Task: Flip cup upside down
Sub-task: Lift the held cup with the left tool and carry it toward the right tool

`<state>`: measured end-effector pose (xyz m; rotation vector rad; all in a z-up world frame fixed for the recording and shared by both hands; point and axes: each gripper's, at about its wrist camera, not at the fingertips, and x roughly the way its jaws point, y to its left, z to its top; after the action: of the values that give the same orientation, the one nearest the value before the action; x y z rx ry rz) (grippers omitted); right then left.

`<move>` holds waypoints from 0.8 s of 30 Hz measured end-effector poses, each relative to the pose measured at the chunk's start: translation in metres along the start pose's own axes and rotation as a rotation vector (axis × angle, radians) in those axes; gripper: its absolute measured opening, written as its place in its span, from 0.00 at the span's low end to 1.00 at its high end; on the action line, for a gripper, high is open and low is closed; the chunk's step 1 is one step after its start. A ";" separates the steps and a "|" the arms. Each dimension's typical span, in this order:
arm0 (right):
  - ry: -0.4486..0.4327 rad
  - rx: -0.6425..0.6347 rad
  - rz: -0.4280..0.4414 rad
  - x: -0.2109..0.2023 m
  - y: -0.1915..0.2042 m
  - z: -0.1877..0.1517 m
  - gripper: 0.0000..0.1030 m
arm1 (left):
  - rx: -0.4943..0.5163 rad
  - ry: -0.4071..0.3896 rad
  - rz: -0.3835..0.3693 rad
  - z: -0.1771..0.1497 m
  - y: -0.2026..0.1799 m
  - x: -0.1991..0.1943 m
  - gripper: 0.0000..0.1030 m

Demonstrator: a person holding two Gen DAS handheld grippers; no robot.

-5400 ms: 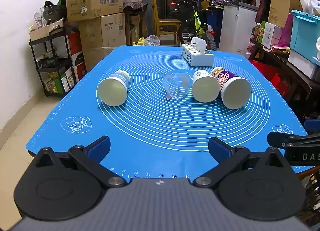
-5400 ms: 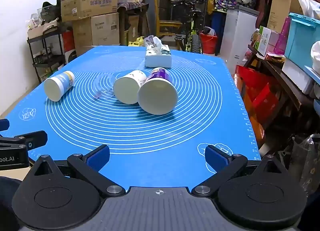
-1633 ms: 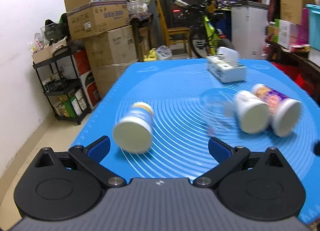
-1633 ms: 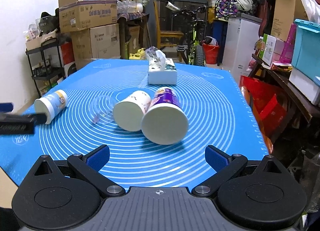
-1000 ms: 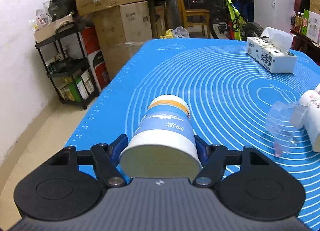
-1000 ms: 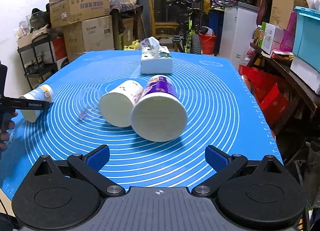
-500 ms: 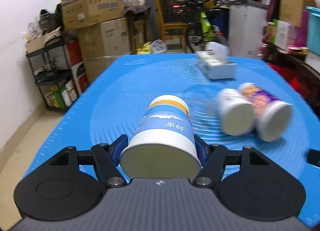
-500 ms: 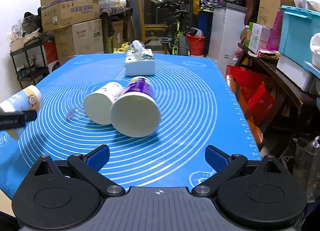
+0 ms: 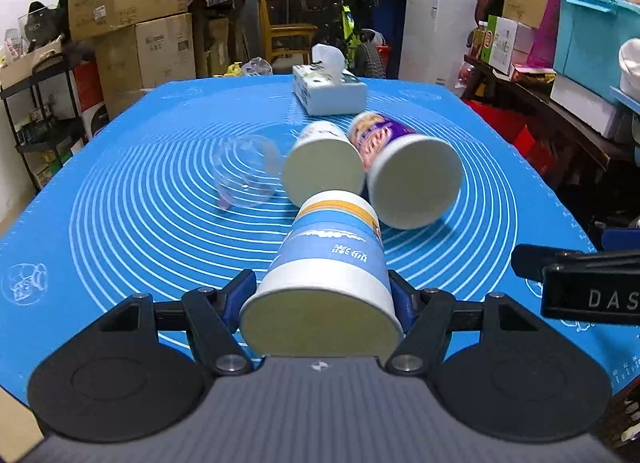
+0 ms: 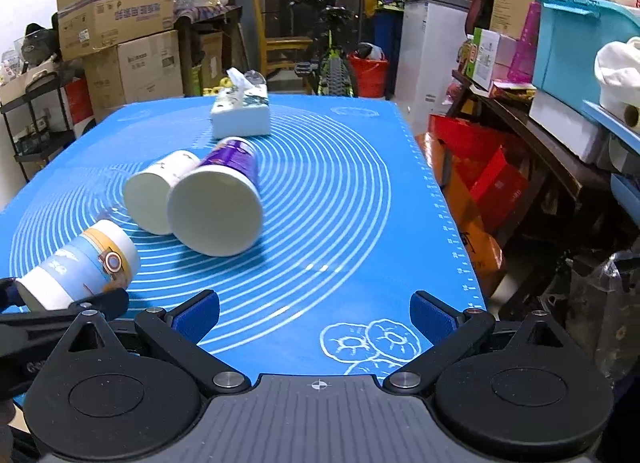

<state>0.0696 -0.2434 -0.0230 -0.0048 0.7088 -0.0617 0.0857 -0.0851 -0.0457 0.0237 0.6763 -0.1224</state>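
Observation:
My left gripper (image 9: 322, 299) is shut on a blue and white paper cup (image 9: 332, 259), holding it on its side above the blue mat (image 9: 140, 223), base pointing away. The same cup shows at the lower left of the right wrist view (image 10: 80, 263). A white paper cup (image 9: 324, 167) and a purple paper cup (image 9: 408, 175) lie on their sides mid-mat, touching. A clear plastic cup (image 9: 248, 171) lies to their left. My right gripper (image 10: 316, 317) is open and empty near the mat's front edge.
A tissue box (image 9: 328, 91) stands at the far end of the mat. Cardboard boxes (image 9: 132, 23) and a shelf stand to the left, a bicycle and fridge behind, cluttered shelves and a teal bin (image 9: 596, 35) to the right.
My left gripper closed on the blue and white cup, lifted it and carried it right, toward the other cups. My right gripper drifted slightly right and stayed open.

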 end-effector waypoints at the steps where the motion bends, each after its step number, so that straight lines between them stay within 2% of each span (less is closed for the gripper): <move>1: 0.004 0.001 -0.002 0.001 -0.001 -0.001 0.98 | 0.007 0.004 -0.001 -0.002 -0.002 0.001 0.68; 5: 0.011 0.002 -0.004 0.005 -0.002 -0.001 0.98 | 0.014 0.034 -0.015 -0.007 -0.003 0.004 0.71; 8: 0.013 -0.001 -0.001 0.006 -0.002 -0.002 0.98 | 0.013 0.028 -0.010 -0.009 -0.001 0.003 0.80; 11: 0.014 -0.006 0.000 0.006 -0.001 -0.002 0.98 | 0.012 0.021 -0.007 -0.008 0.001 0.000 0.85; 24: 0.004 -0.011 0.001 0.000 0.001 0.001 0.98 | 0.022 0.019 -0.046 -0.002 -0.001 -0.013 0.86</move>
<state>0.0701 -0.2429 -0.0218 -0.0149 0.7133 -0.0565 0.0741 -0.0843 -0.0390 0.0308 0.6946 -0.1742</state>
